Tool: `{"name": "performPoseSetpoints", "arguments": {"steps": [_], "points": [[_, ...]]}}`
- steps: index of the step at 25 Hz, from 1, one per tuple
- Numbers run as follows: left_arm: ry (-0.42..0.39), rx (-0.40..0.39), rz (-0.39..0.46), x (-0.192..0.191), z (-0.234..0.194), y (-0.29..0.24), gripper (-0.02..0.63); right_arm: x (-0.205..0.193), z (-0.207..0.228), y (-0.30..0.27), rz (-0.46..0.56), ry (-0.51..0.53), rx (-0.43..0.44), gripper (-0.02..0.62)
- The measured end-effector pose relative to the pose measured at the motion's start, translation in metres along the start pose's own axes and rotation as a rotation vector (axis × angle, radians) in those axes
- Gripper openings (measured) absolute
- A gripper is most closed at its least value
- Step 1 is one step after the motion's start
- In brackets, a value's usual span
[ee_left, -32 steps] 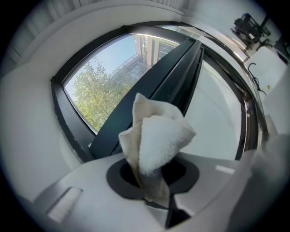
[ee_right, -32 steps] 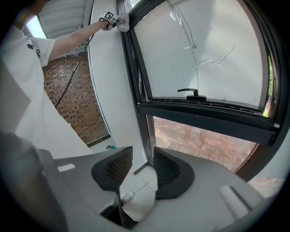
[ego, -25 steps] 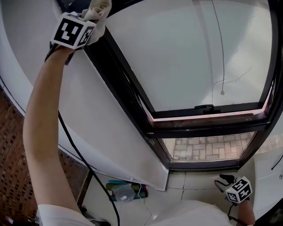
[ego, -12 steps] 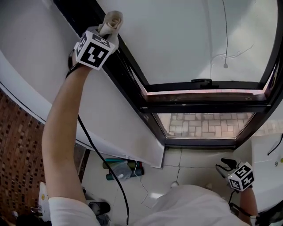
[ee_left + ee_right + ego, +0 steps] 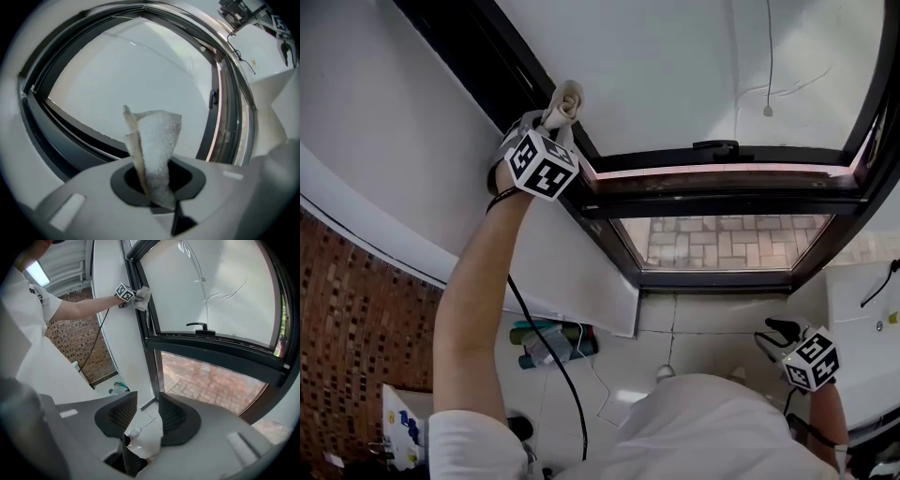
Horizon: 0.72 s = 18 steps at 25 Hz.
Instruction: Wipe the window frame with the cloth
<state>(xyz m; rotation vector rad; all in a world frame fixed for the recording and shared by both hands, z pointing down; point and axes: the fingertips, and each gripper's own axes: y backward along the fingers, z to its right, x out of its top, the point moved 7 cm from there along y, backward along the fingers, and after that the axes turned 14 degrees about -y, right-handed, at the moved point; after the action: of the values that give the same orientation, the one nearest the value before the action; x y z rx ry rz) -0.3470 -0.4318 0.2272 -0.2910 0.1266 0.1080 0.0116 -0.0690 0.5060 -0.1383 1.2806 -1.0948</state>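
Well, the wiping is under way, though from where I stand I'd say most of it is left to do. The left tongs [image 5: 551,125] are raised at arm's length and clenched on a pale, nubbly cloth [image 5: 564,99]. The left gripper view shows that cloth [image 5: 157,140] bunched up and standing out from between the shut jaws.

The free end of the cloth seems to press on the inner edge of the dark left upright of the window frame [image 5: 478,47], where it borders the glass, just above the joint with the crossbar [image 5: 722,202]. No streaks or damp marks show on the dark metal, so I cannot tell how much of that upright is done.

The crossbar with its black handle [image 5: 717,145], the frame round the lower pane and the right side all look like ground to cover yet.

The right tongs [image 5: 775,330] hang low by the person's side, well apart from the window. Their jaws are spread with nothing between them, only floor tiles showing through the gap [image 5: 143,416].
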Motion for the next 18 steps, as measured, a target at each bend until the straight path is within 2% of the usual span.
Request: {"name": "performPoseSetpoints", "arguments": {"steps": [5,12,18], "points": [[-0.002,-0.034,-0.001,-0.007,0.045,-0.016,0.092,0.000,-0.001,-0.002,0.001,-0.008,-0.010,0.146],[-0.005,-0.062,0.015,-0.009,0.062,-0.022,0.092,-0.002,-0.001,-0.006,0.000,-0.023,-0.019,0.146],[0.020,-0.148,-0.003,-0.017,0.121,-0.040,0.092,-0.002,-0.003,-0.010,-0.006,-0.025,-0.016,0.146]]}}
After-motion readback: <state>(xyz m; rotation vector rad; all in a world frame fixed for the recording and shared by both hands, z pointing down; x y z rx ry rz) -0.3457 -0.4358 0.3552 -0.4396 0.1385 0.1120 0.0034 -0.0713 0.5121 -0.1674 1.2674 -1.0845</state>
